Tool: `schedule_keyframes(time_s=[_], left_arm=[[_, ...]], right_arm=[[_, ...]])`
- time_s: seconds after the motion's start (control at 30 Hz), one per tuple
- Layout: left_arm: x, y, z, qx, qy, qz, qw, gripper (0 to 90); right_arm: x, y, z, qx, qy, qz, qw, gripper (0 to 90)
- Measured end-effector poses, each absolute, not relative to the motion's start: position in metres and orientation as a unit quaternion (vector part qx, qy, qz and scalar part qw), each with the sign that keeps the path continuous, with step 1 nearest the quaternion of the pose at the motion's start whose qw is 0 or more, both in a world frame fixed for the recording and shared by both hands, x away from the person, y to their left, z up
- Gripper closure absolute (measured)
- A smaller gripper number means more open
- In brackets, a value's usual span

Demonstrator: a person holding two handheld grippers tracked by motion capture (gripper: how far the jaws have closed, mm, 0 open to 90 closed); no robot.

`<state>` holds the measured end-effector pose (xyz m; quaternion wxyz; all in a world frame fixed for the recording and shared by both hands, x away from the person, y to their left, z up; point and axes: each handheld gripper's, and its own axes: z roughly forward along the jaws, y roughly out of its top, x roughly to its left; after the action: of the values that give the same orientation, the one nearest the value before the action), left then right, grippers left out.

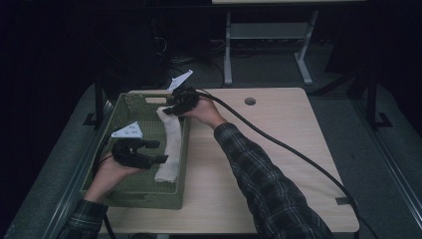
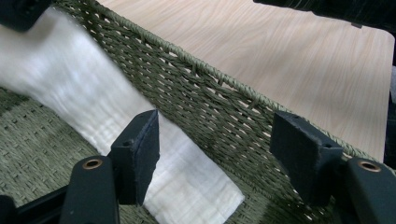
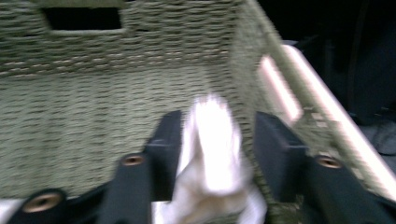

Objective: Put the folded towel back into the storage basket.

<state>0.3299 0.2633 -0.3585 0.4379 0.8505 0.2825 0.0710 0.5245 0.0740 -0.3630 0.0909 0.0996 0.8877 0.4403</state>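
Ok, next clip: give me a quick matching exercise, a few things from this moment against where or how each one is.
Things:
1. white cloth
2. green woven basket
3. left tongs
4. right tongs

States:
A. stands on the left part of the wooden table
B. open, beside the cloth's near end
C. lies along the basket's right wall
D. at the cloth's far end, jaws on either side of it

Pairs: 1-C, 2-A, 3-B, 4-D

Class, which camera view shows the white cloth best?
The high view: the whole white cloth shows, lying along the green basket's right wall. The left gripper view shows its near end sharply, behind one jaw. The right gripper view shows only a blurred end between open jaws.
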Motion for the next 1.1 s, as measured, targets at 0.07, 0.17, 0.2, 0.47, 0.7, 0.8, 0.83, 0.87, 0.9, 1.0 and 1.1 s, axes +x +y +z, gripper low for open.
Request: schedule_keyframes(time_s=[0.07,0.17,0.2,0.47,0.7,0.8,0.83,0.87,0.9,1.0,1.1], left_arm=[[0.331,0.263,-0.358,0.849,0.286,0.072,0.438,31.7],[0.332,0.261,-0.356,0.846,0.289,0.072,0.442,30.0],[0.333,0.26,-0.354,0.846,0.289,0.072,0.442,29.0],[0.334,0.242,-0.342,0.845,0.297,0.077,0.437,24.6],[0.334,0.213,-0.332,0.847,0.302,0.09,0.427,20.5],[0.334,0.2,-0.33,0.847,0.304,0.092,0.427,18.1],[0.333,0.196,-0.33,0.847,0.305,0.092,0.426,17.7],[0.333,0.192,-0.33,0.847,0.305,0.093,0.425,17.5],[0.333,0.186,-0.329,0.848,0.305,0.095,0.423,17.1],[0.332,0.172,-0.328,0.846,0.307,0.097,0.424,16.8],[0.331,0.158,-0.328,0.847,0.304,0.098,0.425,16.4]], right_arm=[[0.527,0.071,-0.36,0.109,0.885,0.442,0.092,46.2],[0.529,0.062,-0.353,0.117,0.884,0.444,0.088,40.9],[0.528,0.06,-0.351,0.12,0.883,0.445,0.083,38.9],[0.519,0.037,-0.338,0.119,0.881,0.452,0.074,33.2],[0.512,0.01,-0.334,0.116,0.887,0.442,0.067,29.7],[0.509,-0.004,-0.334,0.119,0.89,0.436,0.067,28.3],[0.509,-0.007,-0.334,0.117,0.891,0.434,0.07,28.2],[0.508,-0.011,-0.334,0.119,0.891,0.433,0.07,27.9],[0.507,-0.016,-0.333,0.12,0.892,0.431,0.071,27.3],[0.506,-0.034,-0.331,0.126,0.89,0.432,0.071,26.8],[0.504,-0.051,-0.329,0.134,0.89,0.431,0.071,25.3]])
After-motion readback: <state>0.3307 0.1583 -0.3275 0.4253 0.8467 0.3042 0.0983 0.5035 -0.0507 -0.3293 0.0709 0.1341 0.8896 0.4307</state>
